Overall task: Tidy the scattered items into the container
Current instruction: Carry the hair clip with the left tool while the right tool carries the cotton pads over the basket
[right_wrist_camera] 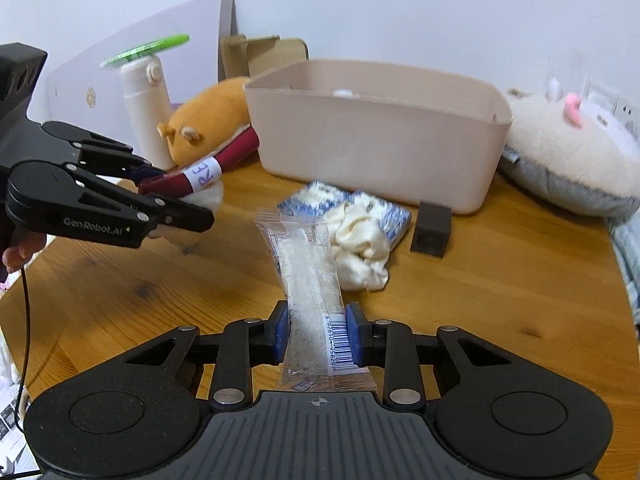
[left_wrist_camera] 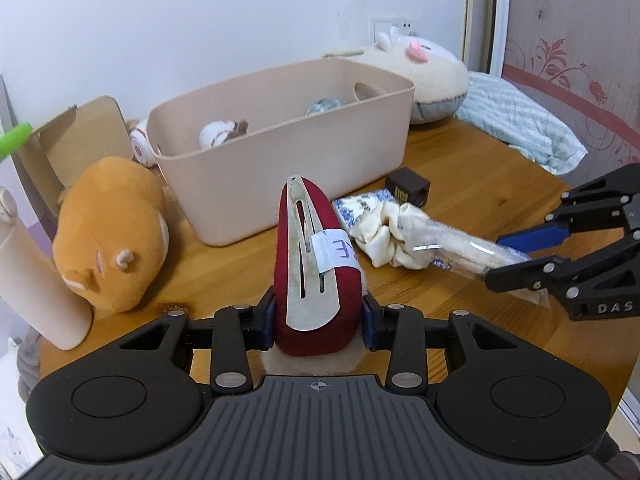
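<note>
My left gripper [left_wrist_camera: 319, 318] is shut on a dark red padded hair clip [left_wrist_camera: 316, 264] with a metal snap clip and a white paper label, held above the wooden table in front of the beige plastic container [left_wrist_camera: 280, 168]. The clip also shows in the right wrist view [right_wrist_camera: 208, 170], in the left gripper [right_wrist_camera: 176, 200]. My right gripper [right_wrist_camera: 317, 334] is shut on a clear plastic packet [right_wrist_camera: 310, 280] with a barcode; the packet also shows in the left wrist view [left_wrist_camera: 452, 246], in the right gripper [left_wrist_camera: 508, 256]. The container [right_wrist_camera: 376, 152] holds a few small items.
On the table lie a cream scrunchie [right_wrist_camera: 360, 244], a blue-white packet [right_wrist_camera: 308, 200] and a small dark cube [right_wrist_camera: 431, 232]. An orange plush [left_wrist_camera: 108, 232], a cream bottle [left_wrist_camera: 36, 280], cardboard and white headphones [left_wrist_camera: 140, 146] stand left of the container. A cream plush [left_wrist_camera: 424, 76] and striped cloth [left_wrist_camera: 520, 120] lie to the right.
</note>
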`<state>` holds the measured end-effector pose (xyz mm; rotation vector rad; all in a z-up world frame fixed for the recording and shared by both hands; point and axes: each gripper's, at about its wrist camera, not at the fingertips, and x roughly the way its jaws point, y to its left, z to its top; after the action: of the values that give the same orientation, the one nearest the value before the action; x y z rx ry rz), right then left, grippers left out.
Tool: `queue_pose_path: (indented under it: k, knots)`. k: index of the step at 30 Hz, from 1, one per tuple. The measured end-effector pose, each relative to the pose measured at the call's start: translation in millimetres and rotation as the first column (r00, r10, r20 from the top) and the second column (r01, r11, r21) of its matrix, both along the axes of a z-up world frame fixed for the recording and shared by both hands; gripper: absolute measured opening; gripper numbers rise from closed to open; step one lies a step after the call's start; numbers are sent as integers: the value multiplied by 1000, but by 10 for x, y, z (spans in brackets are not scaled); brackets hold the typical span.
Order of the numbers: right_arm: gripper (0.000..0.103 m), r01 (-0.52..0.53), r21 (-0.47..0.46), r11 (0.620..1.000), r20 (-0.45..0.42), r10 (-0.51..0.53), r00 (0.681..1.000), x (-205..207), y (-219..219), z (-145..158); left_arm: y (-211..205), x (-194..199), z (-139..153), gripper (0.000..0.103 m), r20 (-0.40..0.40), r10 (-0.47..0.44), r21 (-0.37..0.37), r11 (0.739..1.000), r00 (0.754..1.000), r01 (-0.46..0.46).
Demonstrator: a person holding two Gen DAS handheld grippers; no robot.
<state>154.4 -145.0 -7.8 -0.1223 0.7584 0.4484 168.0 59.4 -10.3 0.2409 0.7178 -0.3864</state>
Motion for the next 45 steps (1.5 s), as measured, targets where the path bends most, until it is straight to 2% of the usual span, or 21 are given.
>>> queue_pose_path:
  k: [10,22,33,45]
  knots:
    - [28,28,30,999,87,-31,996,-29,-140,351,-24,-24,209,40,52,17,5,1000,998,-17]
    - [28,55,49,997,188,-64,980,187,-198,786,-27,153,643,40,144,35,-25,999,989,-32]
    - [28,62,55,997,214,-72,974,559,-91,967,-86,577,953,40,196,80,-51,996,977,-71]
    - [28,109,85,990,217,-125,968,1155,-20,1027,-278,1308,861,40,165,143,-76,988,976,-132]
